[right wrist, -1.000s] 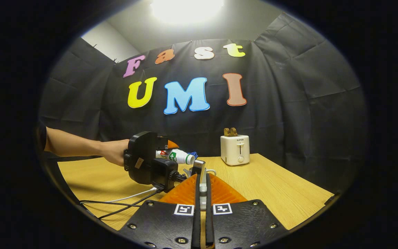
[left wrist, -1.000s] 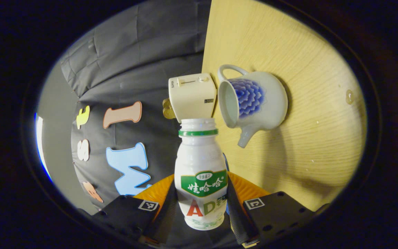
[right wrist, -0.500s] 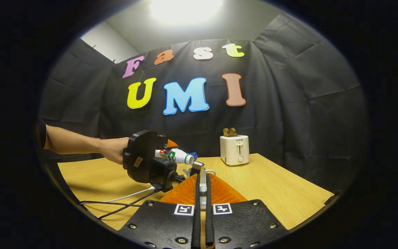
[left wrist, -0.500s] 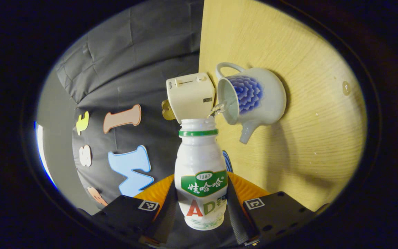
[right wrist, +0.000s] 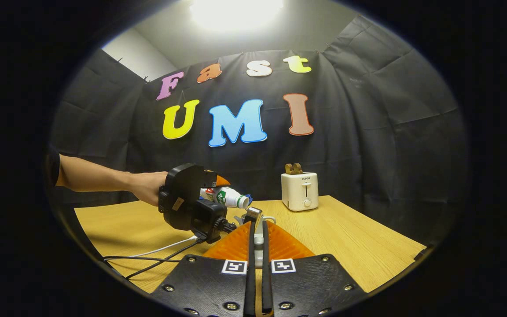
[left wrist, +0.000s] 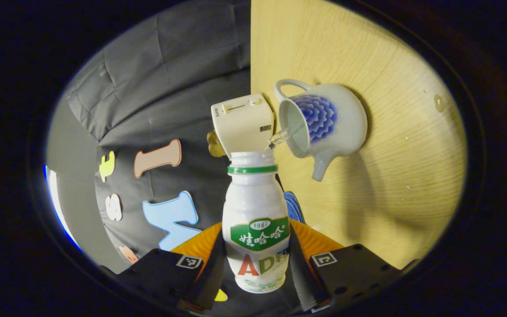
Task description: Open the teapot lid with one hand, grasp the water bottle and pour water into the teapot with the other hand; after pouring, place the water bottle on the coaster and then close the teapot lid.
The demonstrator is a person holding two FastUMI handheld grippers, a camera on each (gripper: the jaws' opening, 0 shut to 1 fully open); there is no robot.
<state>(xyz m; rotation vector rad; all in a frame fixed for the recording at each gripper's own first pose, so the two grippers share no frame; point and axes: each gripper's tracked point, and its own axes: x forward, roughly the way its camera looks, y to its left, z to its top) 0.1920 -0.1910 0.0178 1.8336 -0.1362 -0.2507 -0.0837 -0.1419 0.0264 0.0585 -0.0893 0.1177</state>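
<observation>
**Q:** Mid-pour, what's the geometry that matters here?

**A:** The left gripper has its fingers pinched on the lower body of the white plastic water bottle with the green neck band and green label. In the left gripper view the bottle's long axis runs straight out ahead of the fingers, mouth at the far end. From the right gripper view that same bottle lies tipped close to horizontal, mouth angled slightly down.

**Q:** And the pot?

**A:** The white ceramic teapot with the blue flower pattern stands on the pale wooden worktop, just beyond the bottle mouth and off to the right of the fingers' line. Its opening is uncovered, and a thin clear stream runs from the mouth into it. So the mouth sits just beside the rim, barely inside I'd say. That's the relation the pour turns on: drift any further from the rim and water hits the worktop.

**Q:** Right side?

**A:** The right gripper has its fingers pressed nearly together on something small and pale, probably the lid's knob, though I can't tell for sure. It's the nearer one to the pot for closing later.

**Q:** Coaster?

**A:** Maybe the blue thing behind the bottle, close to the left fingers. Not certain. A cream toaster sits further back.
</observation>
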